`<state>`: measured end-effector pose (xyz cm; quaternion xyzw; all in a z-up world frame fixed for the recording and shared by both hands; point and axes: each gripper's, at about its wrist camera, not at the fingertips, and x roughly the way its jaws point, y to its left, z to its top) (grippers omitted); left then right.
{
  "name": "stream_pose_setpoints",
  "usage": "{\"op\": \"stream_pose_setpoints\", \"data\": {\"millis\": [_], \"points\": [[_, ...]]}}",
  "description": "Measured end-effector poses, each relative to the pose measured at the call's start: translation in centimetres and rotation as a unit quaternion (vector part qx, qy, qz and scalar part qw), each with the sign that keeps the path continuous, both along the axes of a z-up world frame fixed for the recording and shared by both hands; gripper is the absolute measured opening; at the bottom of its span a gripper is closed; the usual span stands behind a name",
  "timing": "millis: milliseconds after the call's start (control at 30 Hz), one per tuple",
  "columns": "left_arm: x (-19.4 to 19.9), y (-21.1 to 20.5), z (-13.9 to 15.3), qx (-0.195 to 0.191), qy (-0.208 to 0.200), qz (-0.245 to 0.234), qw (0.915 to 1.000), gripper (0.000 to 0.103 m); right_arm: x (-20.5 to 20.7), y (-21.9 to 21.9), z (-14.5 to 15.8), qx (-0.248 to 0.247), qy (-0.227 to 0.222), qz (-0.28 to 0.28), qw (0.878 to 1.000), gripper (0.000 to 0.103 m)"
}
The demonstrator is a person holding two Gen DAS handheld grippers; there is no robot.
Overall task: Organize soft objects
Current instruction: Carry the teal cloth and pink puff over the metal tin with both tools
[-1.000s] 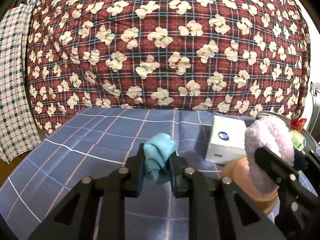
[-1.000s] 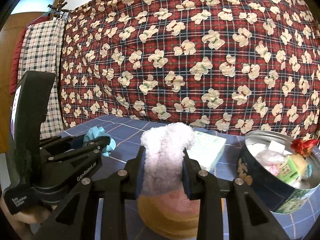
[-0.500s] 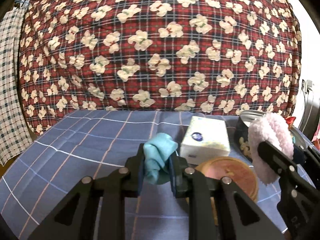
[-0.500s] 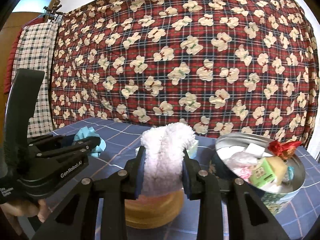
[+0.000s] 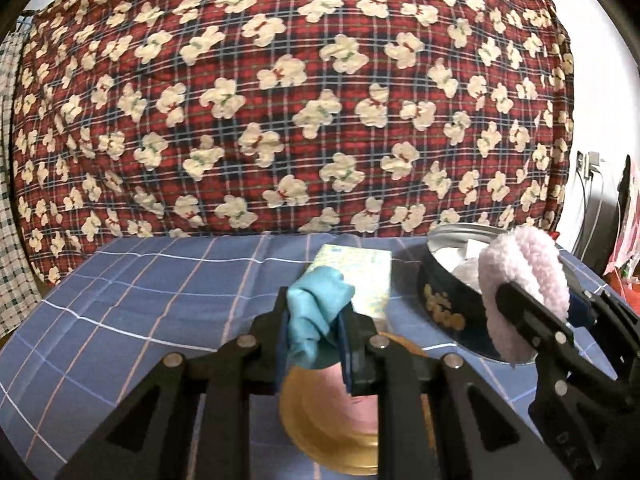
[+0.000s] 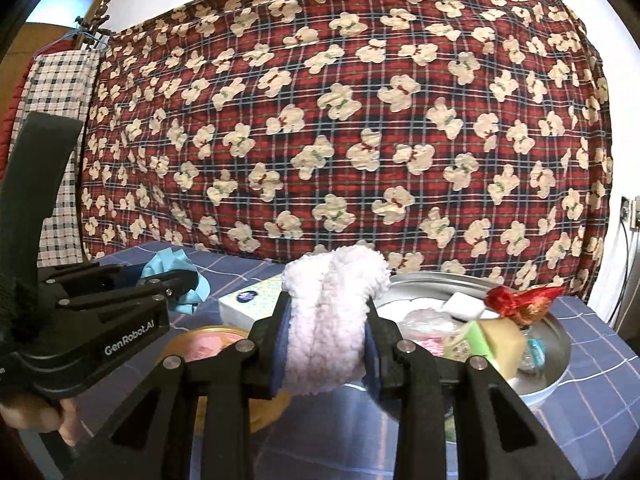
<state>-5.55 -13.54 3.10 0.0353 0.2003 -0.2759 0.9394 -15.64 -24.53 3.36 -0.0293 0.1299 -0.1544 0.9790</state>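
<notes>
I see a smooth, thin light-blue cloth (image 5: 316, 316) and a fluffy, nubbly pale-pink fleece piece (image 6: 332, 320). The round tin (image 6: 556, 344) has a shiny bare-metal inside and a glossy dark outside with gold print. Both grippers look like matt black plastic. The blue checked tablecloth (image 5: 160, 288) is flat woven fabric; the red bear-print quilt (image 5: 304, 92) looks soft and padded.

Pretty even indoor light, no harsh shadows. Heavy fisheye warp: the plaid quilt (image 5: 292, 92) bulges like a barrel, with black vignette in the corners. Slightly soft overall, and the white wall (image 6: 624, 120) far right blows out.
</notes>
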Motion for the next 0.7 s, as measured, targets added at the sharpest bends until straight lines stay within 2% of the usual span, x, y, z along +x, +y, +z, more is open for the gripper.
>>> {"op": "stream_pose_setpoints", "data": {"millis": [433, 700], "points": [[-1.9, -5.7, 1.0, -0.002, -0.011, -0.054, 0.9985, 0.019, -1.9, -5.3, 0.2, -0.010, -0.002, -0.062, 0.998, 0.035], [-2.8, -9.6, 1.5, 0.000, -0.015, -0.085, 0.9963, 0.019, -1.9, -8.9, 0.2, 0.006, 0.008, -0.097, 0.995, 0.035]]}}
